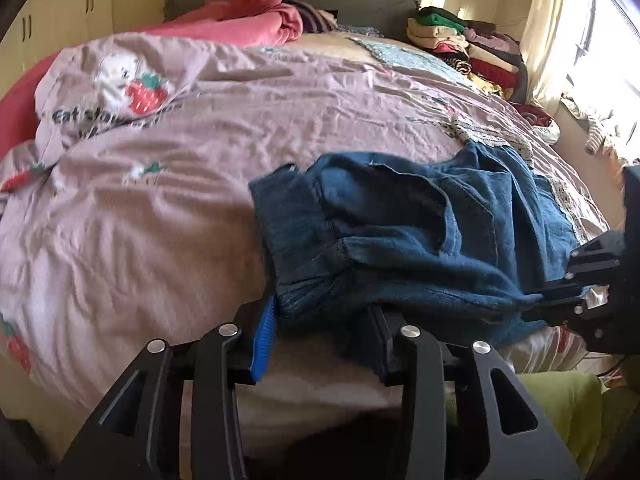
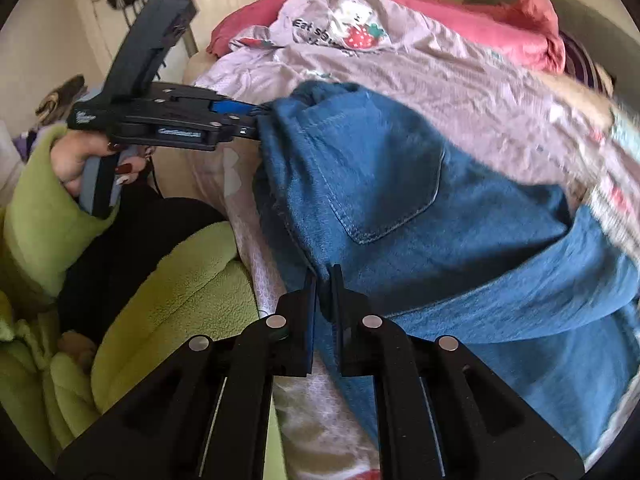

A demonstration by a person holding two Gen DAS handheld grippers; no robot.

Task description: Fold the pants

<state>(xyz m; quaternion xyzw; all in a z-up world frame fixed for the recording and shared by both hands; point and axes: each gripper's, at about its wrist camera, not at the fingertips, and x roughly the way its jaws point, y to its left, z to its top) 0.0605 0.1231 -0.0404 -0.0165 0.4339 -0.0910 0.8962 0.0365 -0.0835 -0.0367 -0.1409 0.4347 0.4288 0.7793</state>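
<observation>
Blue denim pants (image 1: 420, 232) lie crumpled near the front edge of the bed, back pocket (image 2: 384, 184) up. My left gripper (image 1: 320, 316) has a bunched edge of the denim between its fingers, and the blue pad (image 1: 264, 336) touches the cloth. From the right wrist view the left gripper (image 2: 254, 120) holds the pants' far-left corner, with the fabric pulled toward it. My right gripper (image 2: 324, 284) is shut on a denim edge at the near side. In the left wrist view the right gripper (image 1: 536, 300) bites the same garment at the right.
A wrinkled lilac duvet (image 1: 200, 140) with a strawberry print covers the bed. A pink blanket (image 1: 260, 12) sits at the headboard, and a stack of folded clothes (image 1: 472, 48) at the far right by the curtain. A green fleece sleeve (image 2: 40, 208) is beside the bed.
</observation>
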